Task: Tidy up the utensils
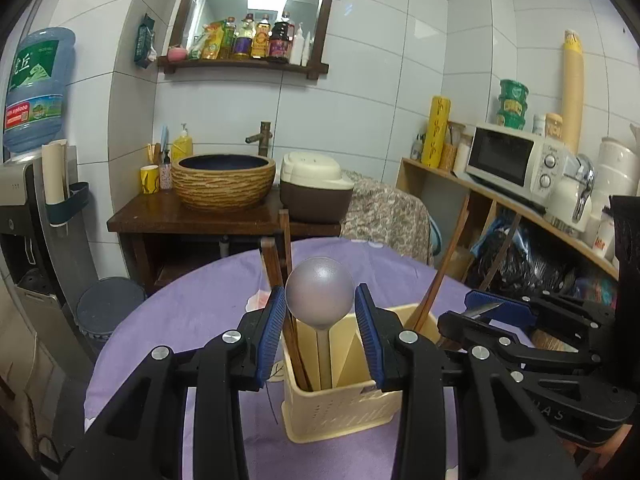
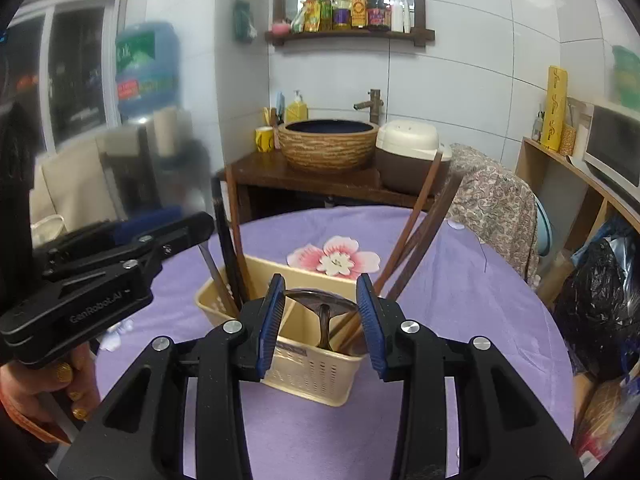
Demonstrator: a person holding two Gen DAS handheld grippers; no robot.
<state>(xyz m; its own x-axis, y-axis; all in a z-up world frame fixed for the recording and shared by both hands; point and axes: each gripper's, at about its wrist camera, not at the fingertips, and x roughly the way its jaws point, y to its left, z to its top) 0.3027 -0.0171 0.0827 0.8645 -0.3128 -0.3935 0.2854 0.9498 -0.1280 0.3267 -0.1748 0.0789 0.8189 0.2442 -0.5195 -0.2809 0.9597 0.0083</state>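
Item: cream plastic utensil caddy [image 1: 340,408], perforated walls, divided into compartments, standing on a round table under a lilac cloth [image 1: 192,312] printed with a pink flower [image 2: 334,259]. Contents as we count them: a grey ladle [image 1: 319,294], bowl uppermost, handle down in a near compartment; dark wooden chopsticks [image 1: 280,264] upright beside the ladle; further wooden chopsticks [image 2: 416,240] leaning outward from another compartment. Left gripper [image 1: 320,332]: blue pads apart, nothing pressed between them; we see the ladle bowl framed in the gap but cannot tell that it is touched. Right gripper [image 2: 320,320]: pads likewise apart, empty, poised over the caddy. A hand [image 2: 48,396] holds the left gripper's grip. Behind: a basin [image 1: 224,180], a rice cooker [image 1: 312,188], a microwave [image 1: 516,160].
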